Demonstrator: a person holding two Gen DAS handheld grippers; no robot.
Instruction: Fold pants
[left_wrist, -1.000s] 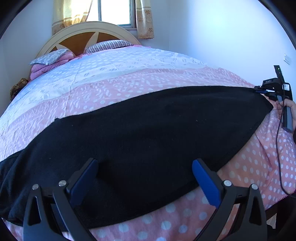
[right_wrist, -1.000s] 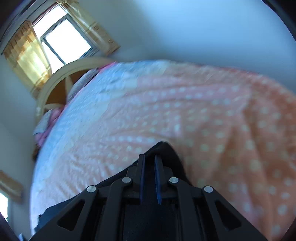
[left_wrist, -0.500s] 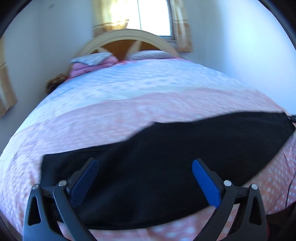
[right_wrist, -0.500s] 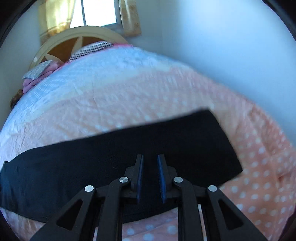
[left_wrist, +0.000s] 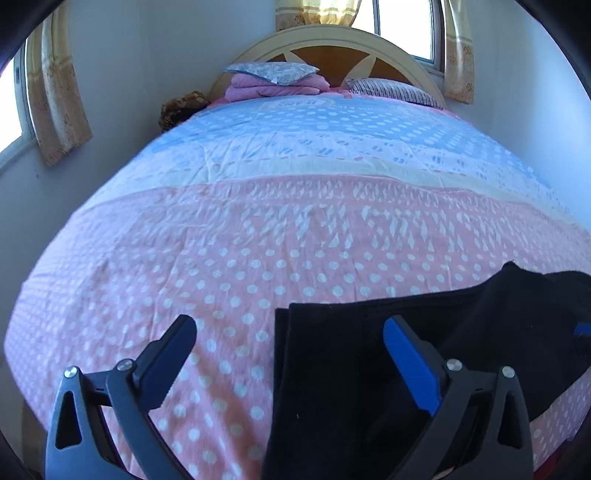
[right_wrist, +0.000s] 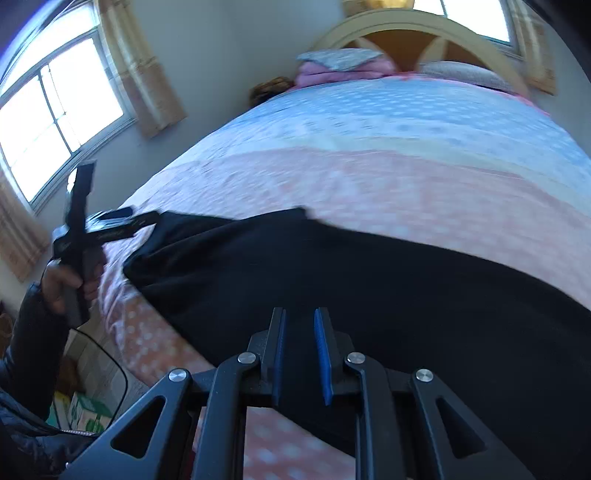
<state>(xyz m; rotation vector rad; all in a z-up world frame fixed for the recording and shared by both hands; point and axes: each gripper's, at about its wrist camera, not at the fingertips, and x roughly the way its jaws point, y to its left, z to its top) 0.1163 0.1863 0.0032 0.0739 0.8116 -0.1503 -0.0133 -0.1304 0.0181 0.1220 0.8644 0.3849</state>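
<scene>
Both tools shifted sideways along bed (left_wrist: 295, 229). Left tool (left_wrist: 290, 328) jaws wide, empty; pants (left_wrist: 332, 369) edge beneath and between fingers. Right tool (right_wrist: 298, 325) jaws narrow, small gap, hovering over pants spread on bed; contact cannot be told.

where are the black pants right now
The black pants lie across the near, pink polka-dot end of the bedspread, far from the headboard. In the left wrist view they sit lower right, under the left gripper's right finger.
</scene>
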